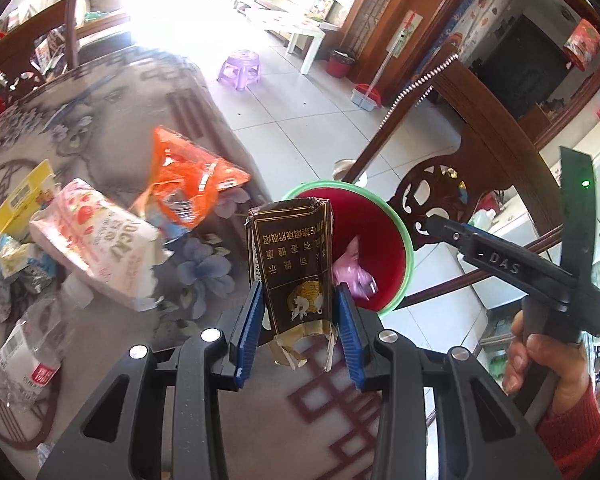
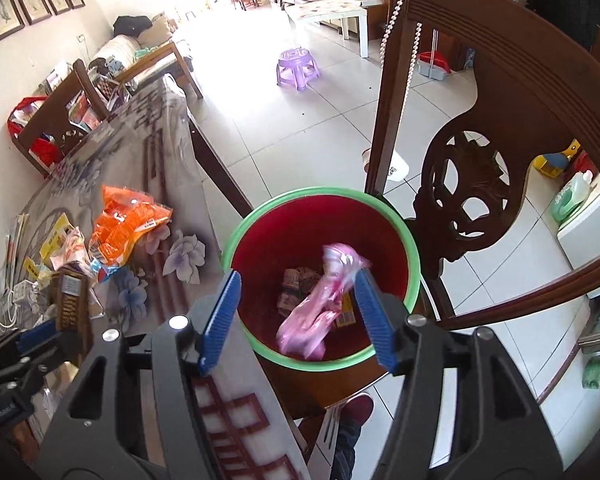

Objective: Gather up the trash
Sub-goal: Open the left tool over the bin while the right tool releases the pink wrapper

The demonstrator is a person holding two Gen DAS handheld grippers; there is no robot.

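- The left gripper (image 1: 300,316) is closed on a crumpled dark cigarette pack (image 1: 292,272), its blue pads pressing both sides of the pack's lower half; the pack stands upright with a torn bottom edge.
- The pack hangs over the near edge of the table (image 1: 120,128), just left of the red bin (image 1: 396,240) with a green rim, which sits beside the table's right side.
- The right gripper (image 2: 296,312) is spread wide above the bin and grips nothing; a blurred pink wrapper (image 2: 320,304) lies between its fingers, apparently falling or already in the bin.
- Judged step: carrying the pack to the bin. The next move calls for shifting it right over the bin's mouth, then opening the jaws.
- More trash waits on the table to the left: an orange bag (image 1: 188,184), a strawberry-print tissue pack (image 1: 96,236) and a clear plastic bottle (image 1: 28,356).
- Small brown packets lie at the bin's bottom, hard to identify. The bottle is cut off at the left edge, and bright window glare washes out the far room.
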